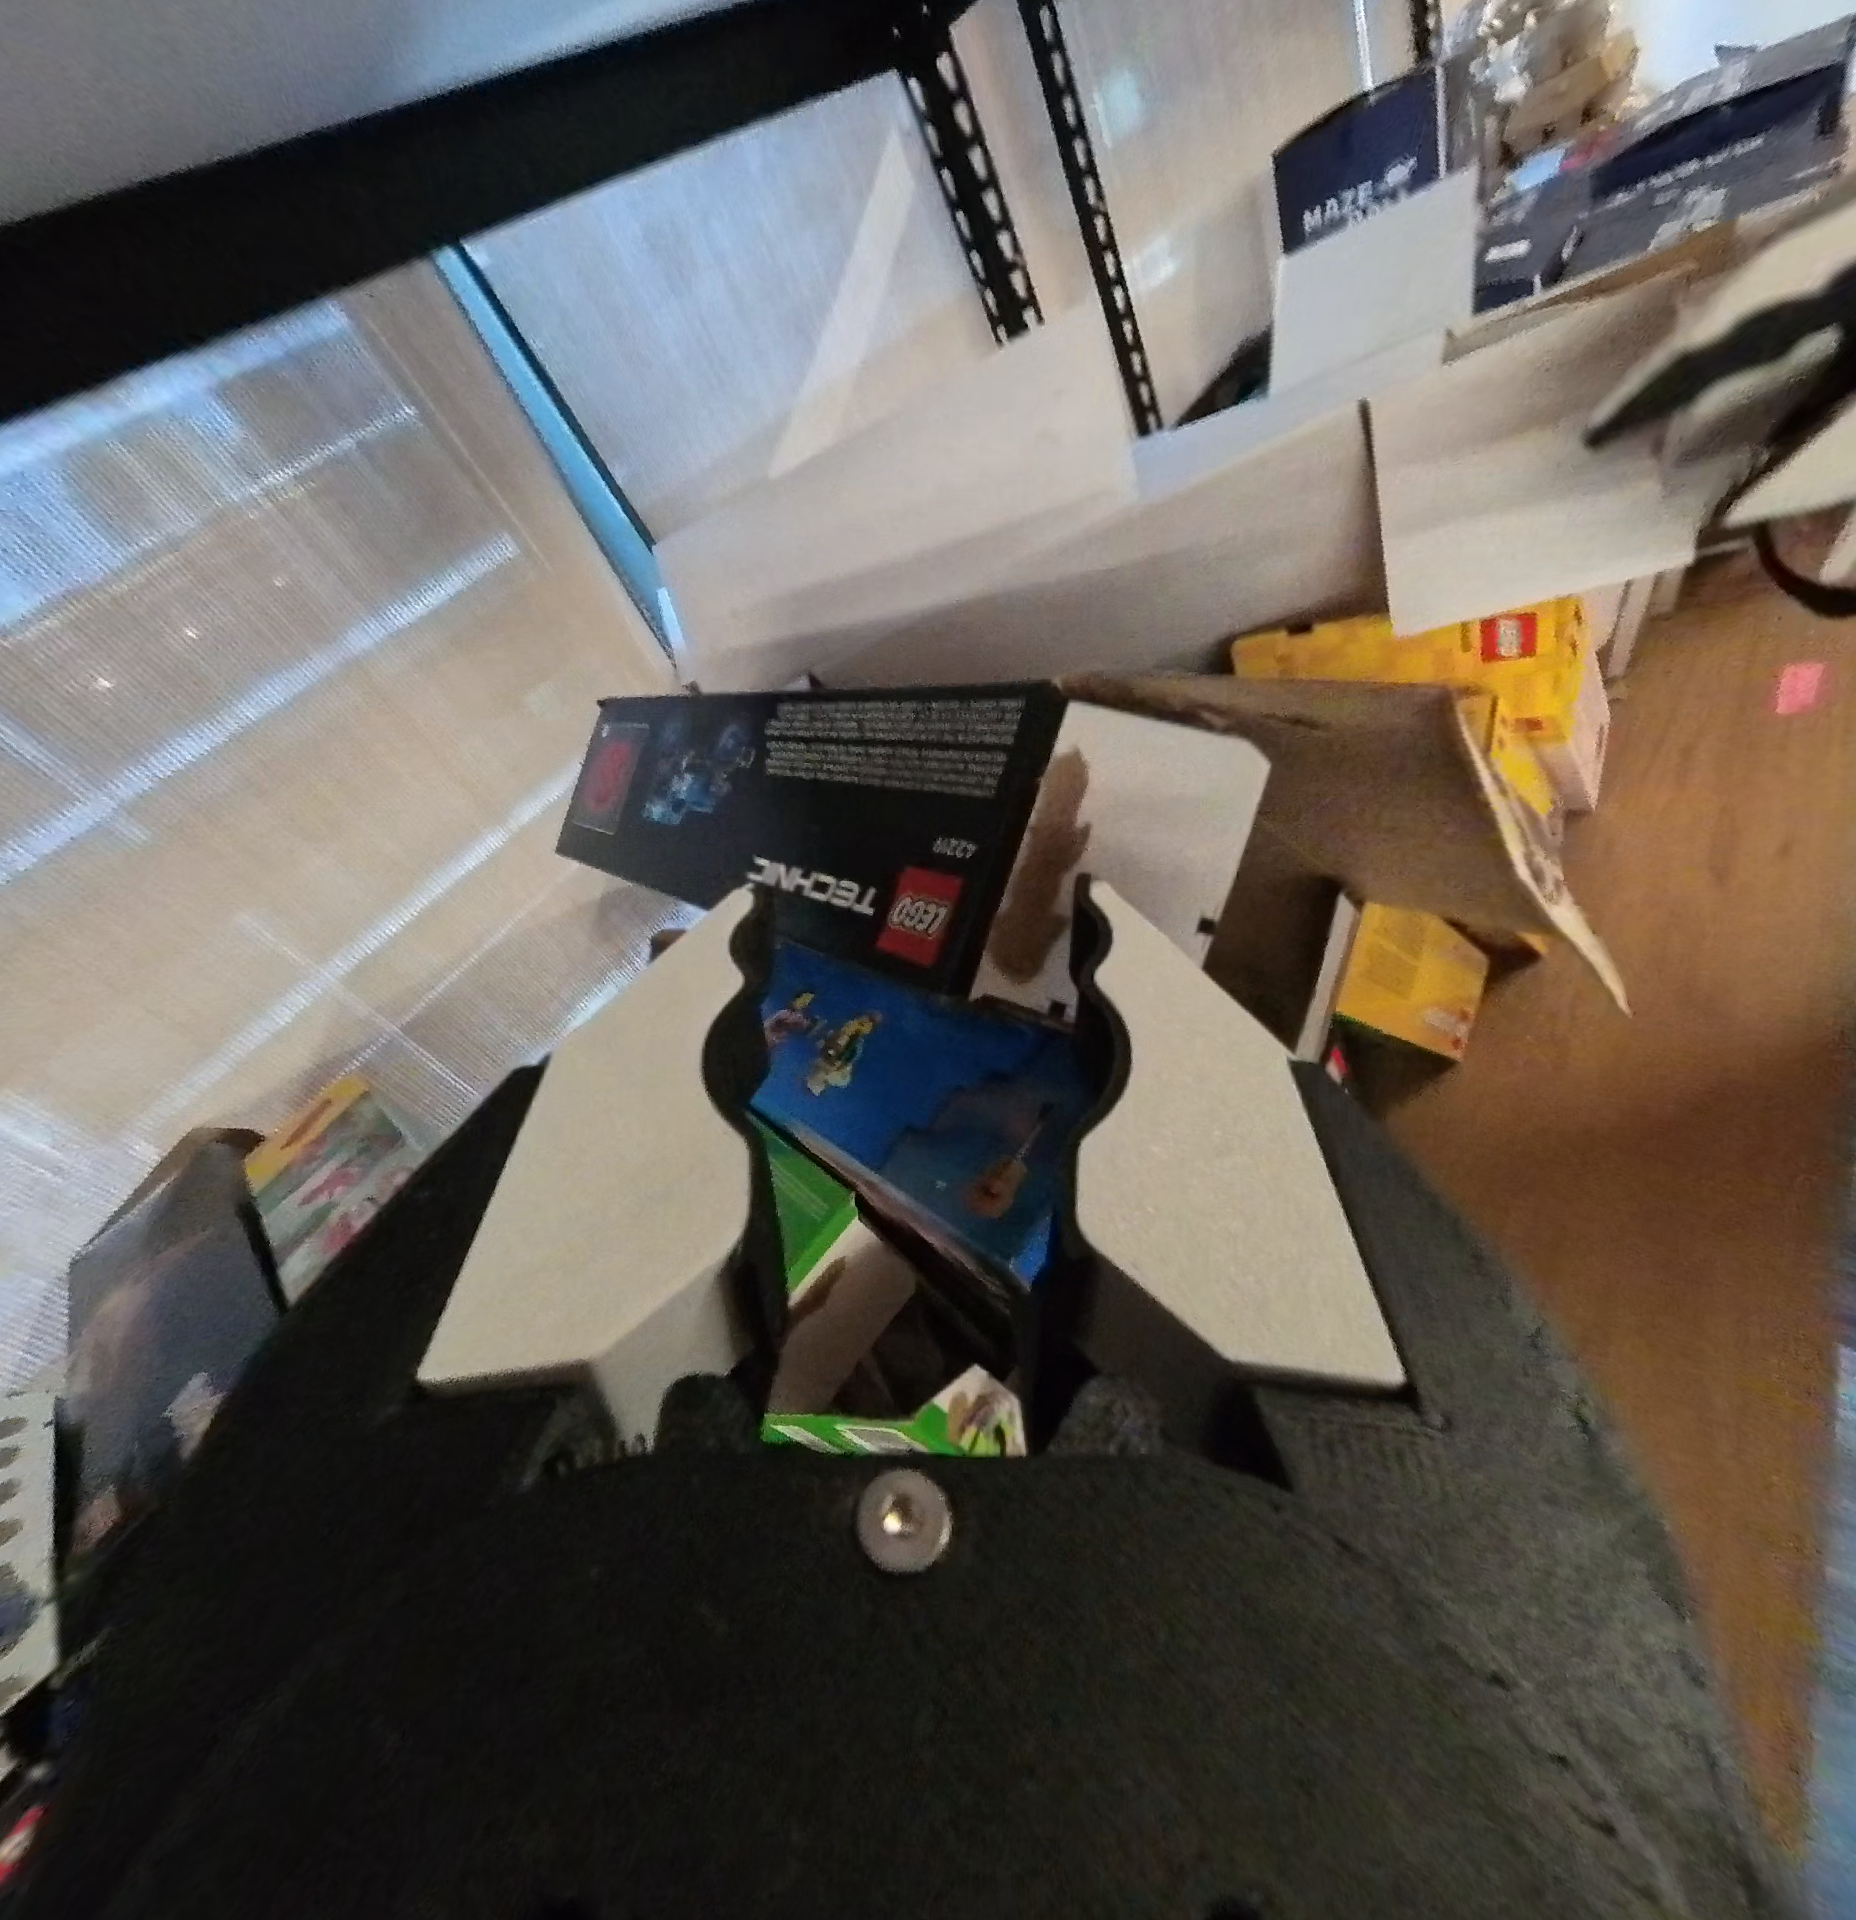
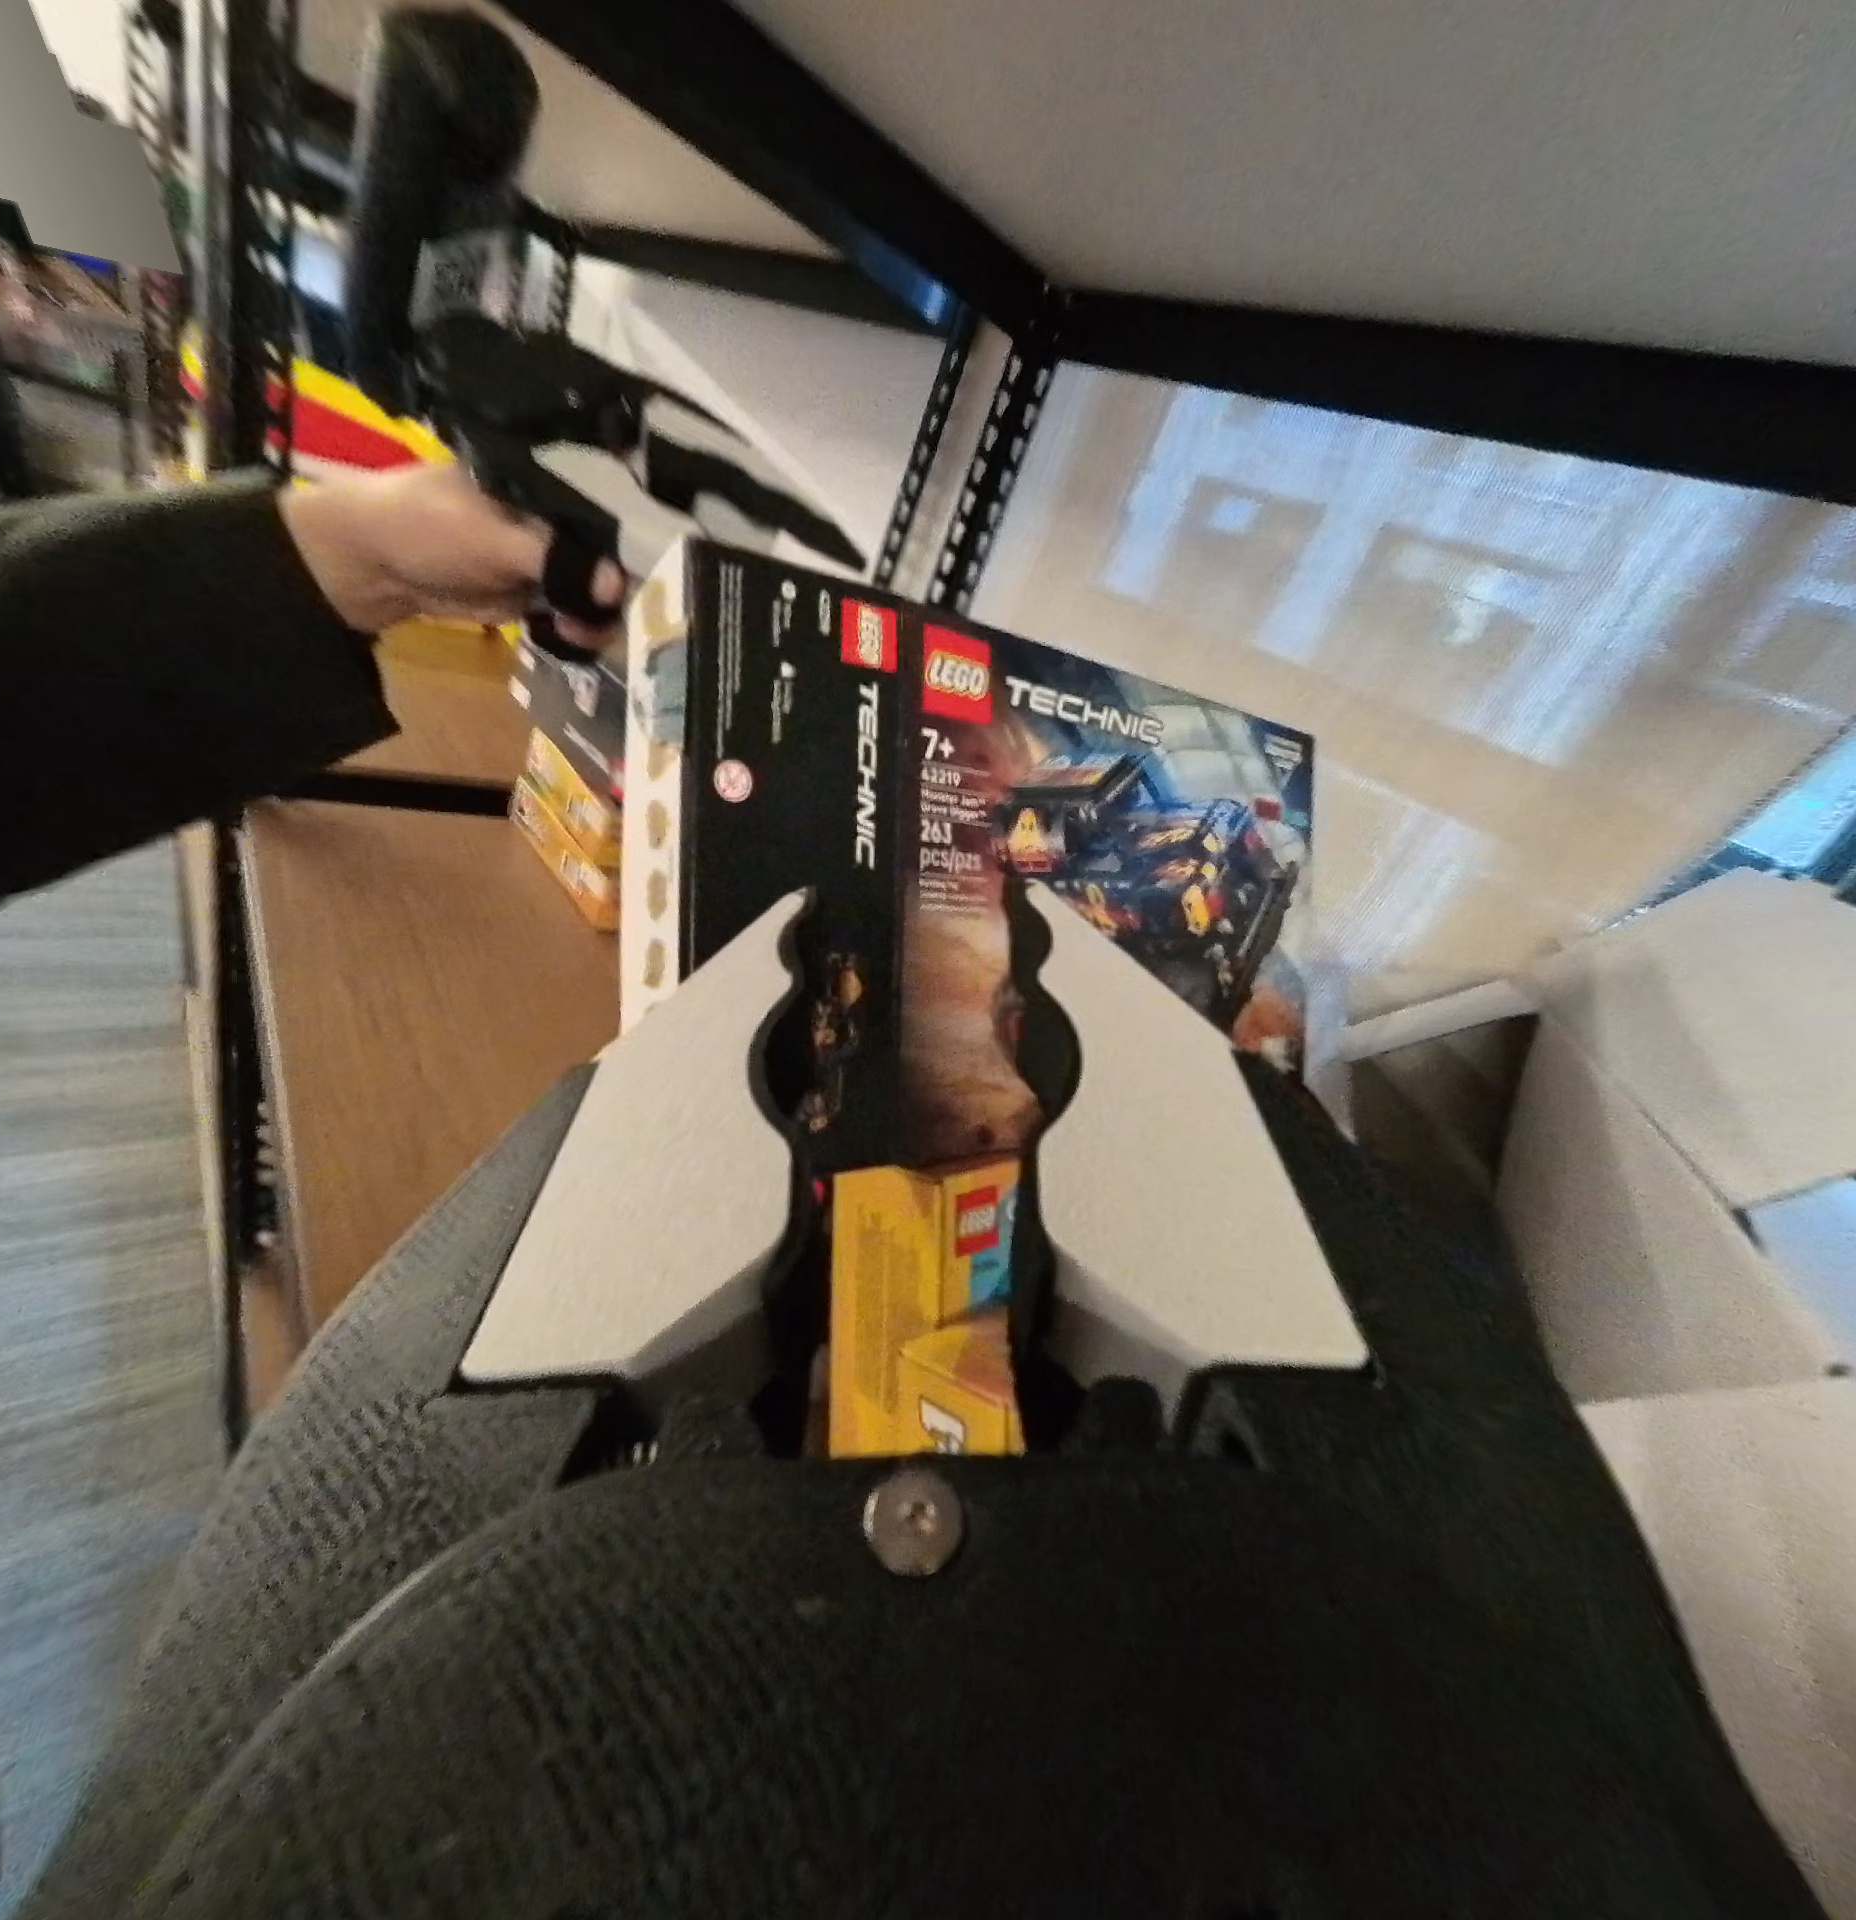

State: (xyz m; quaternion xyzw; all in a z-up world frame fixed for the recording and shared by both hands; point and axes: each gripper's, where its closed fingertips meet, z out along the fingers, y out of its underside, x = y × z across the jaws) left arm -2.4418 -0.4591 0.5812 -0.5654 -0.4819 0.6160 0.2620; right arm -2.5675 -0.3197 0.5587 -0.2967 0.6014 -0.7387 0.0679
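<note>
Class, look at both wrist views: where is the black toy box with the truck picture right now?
The black toy box stands centre frame in the right wrist view, just beyond the right gripper, above yellow boxes, under the black shelf frame; the left wrist view shows it beyond the left gripper.

Each tool (image 1: 919, 935) has a rough black printed body, two flat white wedge-shaped fingers (image 1: 633, 1174) with scalloped black inner edges, and one silver screw (image 1: 903, 1536) centred below them. The person's hand (image 2: 425, 556) emerges from a dark sleeve (image 2: 145, 675).

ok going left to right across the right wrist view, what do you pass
dark sleeve → hand gripping the left gripper → black toy box with truck picture framed by the right gripper → white cardboard cartons
</note>
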